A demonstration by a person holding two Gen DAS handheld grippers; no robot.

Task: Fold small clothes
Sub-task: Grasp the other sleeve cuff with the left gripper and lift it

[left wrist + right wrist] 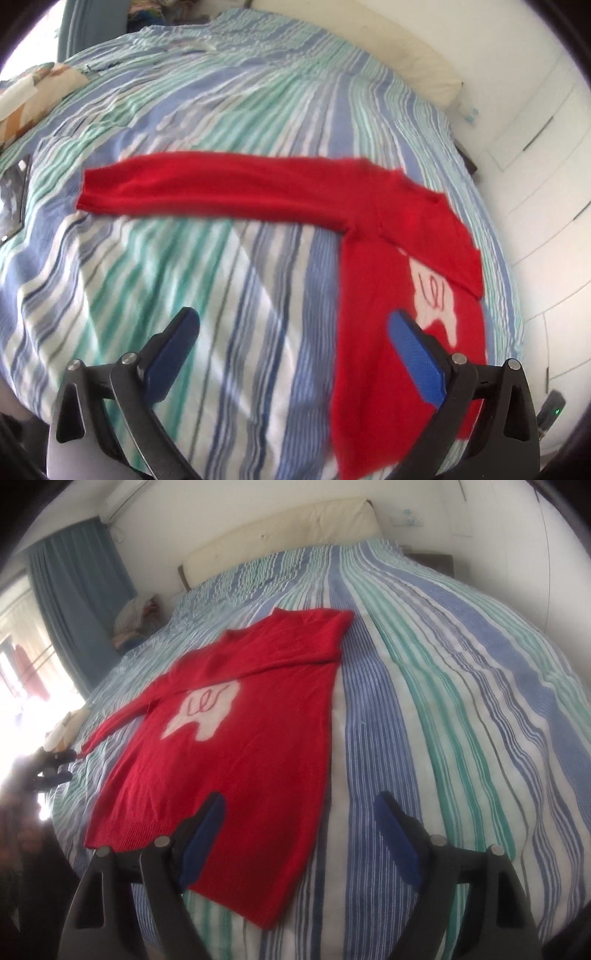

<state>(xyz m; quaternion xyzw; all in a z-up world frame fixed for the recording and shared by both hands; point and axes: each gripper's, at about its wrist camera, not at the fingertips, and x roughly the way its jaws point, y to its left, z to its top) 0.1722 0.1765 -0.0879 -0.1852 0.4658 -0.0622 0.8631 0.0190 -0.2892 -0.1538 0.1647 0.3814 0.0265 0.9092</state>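
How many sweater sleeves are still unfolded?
1. One sleeve stretches out flat across the striped bedspread; the other sleeve is already folded over the red sweater, above its white motif.

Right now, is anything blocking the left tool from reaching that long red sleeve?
Nothing visible is. The left tool is open and empty above the striped bedspread, and only bare bedspread lies between it and the stretched-out sleeve of the red sweater.

A bed (443,686) in a striped cover bears a red sweater (258,746) lying flat, one sleeve (207,188) outstretched
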